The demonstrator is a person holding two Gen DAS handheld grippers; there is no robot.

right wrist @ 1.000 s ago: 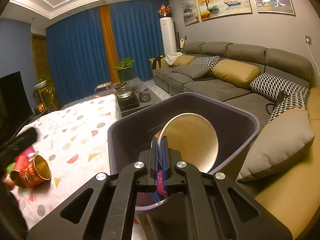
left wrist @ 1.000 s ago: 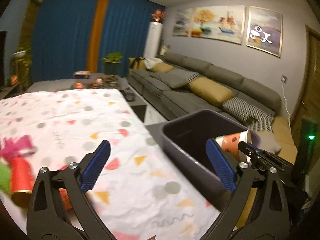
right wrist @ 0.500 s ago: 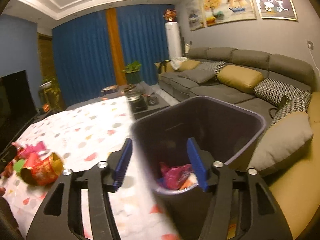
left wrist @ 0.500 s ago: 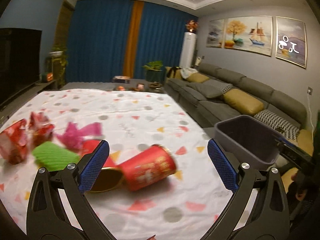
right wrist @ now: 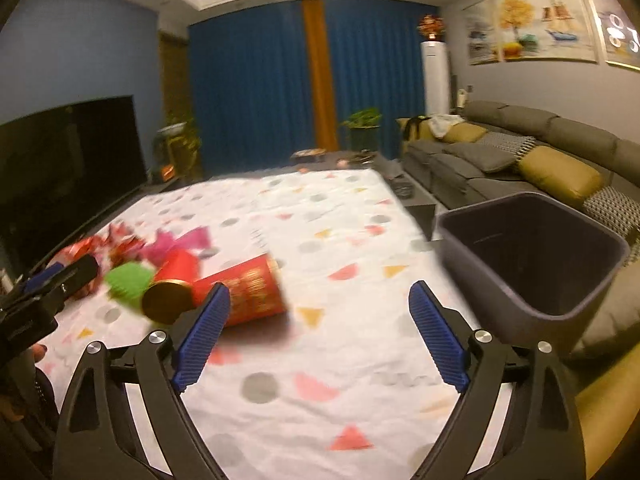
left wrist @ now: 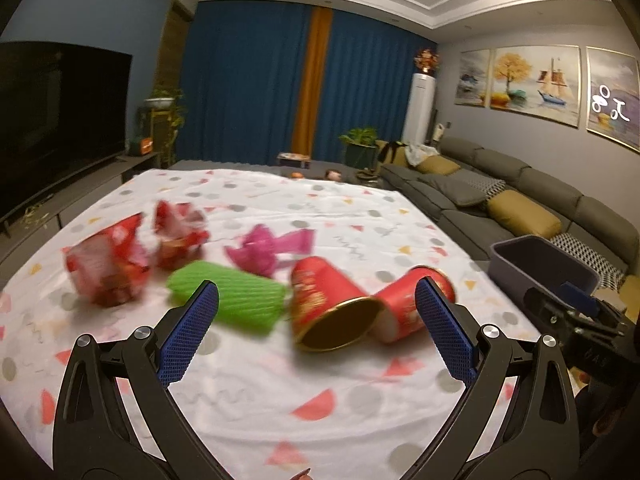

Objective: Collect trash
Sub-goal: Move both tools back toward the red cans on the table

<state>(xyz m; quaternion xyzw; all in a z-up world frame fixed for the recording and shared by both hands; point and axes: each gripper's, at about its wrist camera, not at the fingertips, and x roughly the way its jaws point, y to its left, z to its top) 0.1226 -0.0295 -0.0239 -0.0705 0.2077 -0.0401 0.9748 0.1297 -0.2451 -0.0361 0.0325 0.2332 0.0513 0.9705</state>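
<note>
Motion blur softens red cups (left wrist: 332, 304), green roll (left wrist: 236, 300) and wrappers (left wrist: 108, 264); bin (right wrist: 532, 256) contents hidden by its wall.

Both hand-held grippers (left wrist: 316, 336) (right wrist: 320, 334) wide apart, empty

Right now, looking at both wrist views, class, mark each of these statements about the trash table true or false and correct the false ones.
1. Both red paper cups stand upright. False: they lie on their sides on the tablecloth.
2. The left claw is open and empty. True.
3. The right claw grips a cup. False: it is open and holds nothing.
4. The dark bin stands at the table's sofa side. True.
5. The green roll lies inside the bin. False: it lies on the tablecloth beside the cups.
</note>
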